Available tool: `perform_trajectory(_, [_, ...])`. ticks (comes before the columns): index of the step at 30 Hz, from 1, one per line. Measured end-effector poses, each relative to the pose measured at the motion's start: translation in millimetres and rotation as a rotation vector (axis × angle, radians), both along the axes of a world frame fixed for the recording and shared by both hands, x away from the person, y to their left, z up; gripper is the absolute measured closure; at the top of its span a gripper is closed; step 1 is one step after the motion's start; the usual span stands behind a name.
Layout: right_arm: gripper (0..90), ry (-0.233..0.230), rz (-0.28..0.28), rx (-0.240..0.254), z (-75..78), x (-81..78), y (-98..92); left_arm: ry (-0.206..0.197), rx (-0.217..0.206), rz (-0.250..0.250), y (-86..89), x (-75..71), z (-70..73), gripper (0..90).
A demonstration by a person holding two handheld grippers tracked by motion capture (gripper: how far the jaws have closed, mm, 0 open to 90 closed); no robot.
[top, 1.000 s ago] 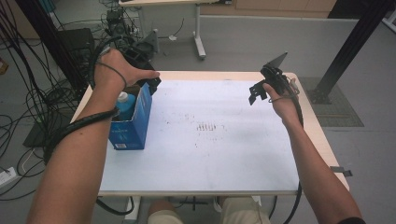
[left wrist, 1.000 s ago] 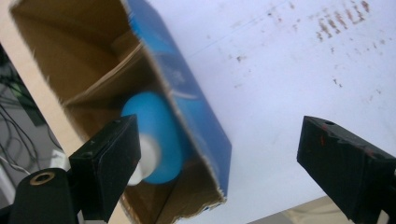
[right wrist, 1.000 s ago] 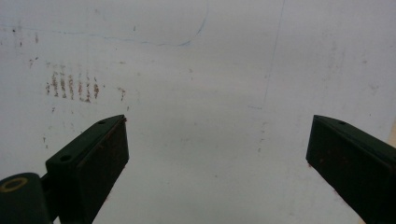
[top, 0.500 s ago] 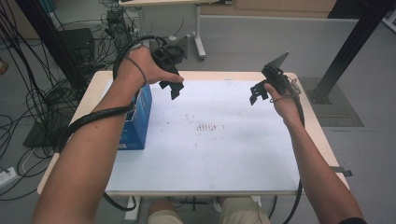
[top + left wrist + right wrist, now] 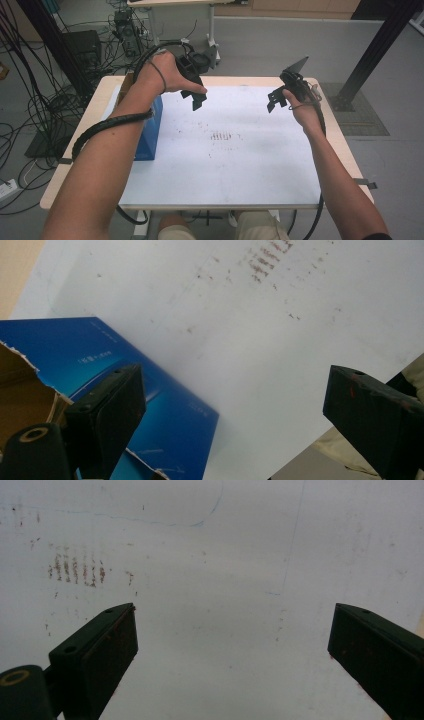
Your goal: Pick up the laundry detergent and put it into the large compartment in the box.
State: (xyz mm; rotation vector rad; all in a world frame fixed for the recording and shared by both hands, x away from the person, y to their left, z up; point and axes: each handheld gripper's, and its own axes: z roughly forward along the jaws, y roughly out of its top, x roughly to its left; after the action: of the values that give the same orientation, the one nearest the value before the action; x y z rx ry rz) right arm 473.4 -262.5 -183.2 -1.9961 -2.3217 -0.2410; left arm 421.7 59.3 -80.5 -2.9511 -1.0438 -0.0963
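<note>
Blue box (image 5: 149, 131): stands on the left side of the tabletop (image 5: 240, 165), partly hidden under the person's left forearm in the high view. In the left gripper view its torn cardboard top edge shows low at the left.

Left claw (image 5: 196, 97): up in the air just right of the blue box, above the white sheet, pointing down. Jaws have just been opening and stand wide apart, nothing between them (the left gripper view has bare sheet in the gap, with the box behind the left jaw).

Right claw (image 5: 275, 101): well apart from the blue box, over the far right part of the tabletop, held off the surface. Jaws spread wide and empty too, only white sheet under them in the right gripper view.

Brown smudge marks (image 5: 222, 136): on the sheet, right of the blue box, roughly between the two claws and a bit nearer the person.
</note>
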Motion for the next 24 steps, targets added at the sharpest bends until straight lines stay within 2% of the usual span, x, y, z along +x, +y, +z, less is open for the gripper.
perform_trajectory(5, [5.7, -0.006, 0.013, -0.002, -0.5, -0.9, 4.2, 0.005, -0.004, -0.007, -2.2, -0.2, -0.9, 10.6])
perform_trajectory(13, [5.7, -0.004, 0.004, 0.0, 0.8, -2.0, 3.8, -0.005, -0.006, -0.013, -4.4, -1.7, 1.3, 10.8])
perform_trajectory(24, [5.7, -0.006, 0.011, -0.003, 0.1, -3.6, 5.7, -0.002, 0.018, -0.013, -7.6, -2.1, -3.9, 11.0])
